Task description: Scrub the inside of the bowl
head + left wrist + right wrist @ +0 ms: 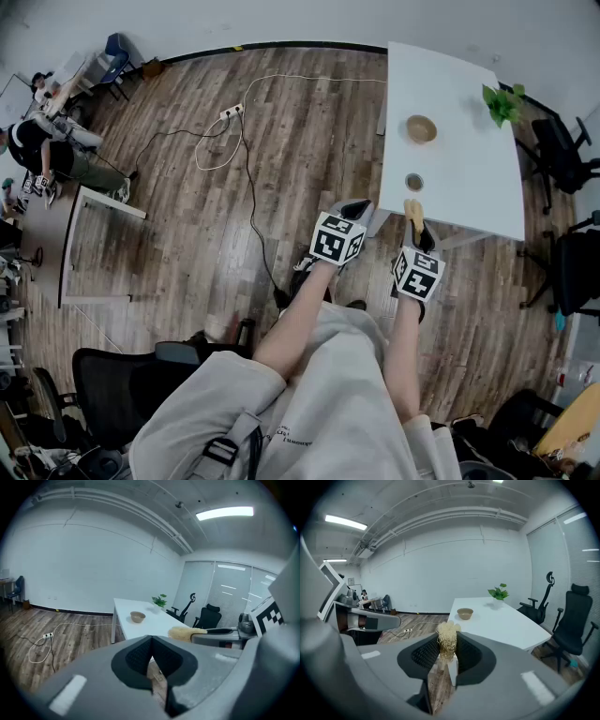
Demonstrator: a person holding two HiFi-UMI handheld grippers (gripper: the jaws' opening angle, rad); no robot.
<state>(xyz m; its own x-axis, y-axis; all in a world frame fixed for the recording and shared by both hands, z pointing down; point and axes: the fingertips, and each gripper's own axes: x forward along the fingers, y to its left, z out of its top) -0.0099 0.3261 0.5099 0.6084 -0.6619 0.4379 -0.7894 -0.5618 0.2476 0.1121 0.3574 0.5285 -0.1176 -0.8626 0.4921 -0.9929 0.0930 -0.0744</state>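
Note:
A tan wooden bowl (421, 128) (137, 616) (464, 613) stands on the white table (469, 178) (501, 620), ahead of both grippers and apart from them. My right gripper (415, 231) (447, 656) is shut on a pale, fibrous scrubber (412, 210) (448, 638) (186, 633), which sticks out past the jaws near the table's front edge. My left gripper (355, 208) (151, 657) hovers over the floor just left of the table, shut, with nothing between its pads.
A small round container (413, 182) sits on the table nearer to me than the bowl. A potted plant (502, 101) (498, 593) stands at the far corner. Black office chairs (562, 155) (569, 620) flank the table's right side. A power strip and cable (232, 122) lie on the wood floor.

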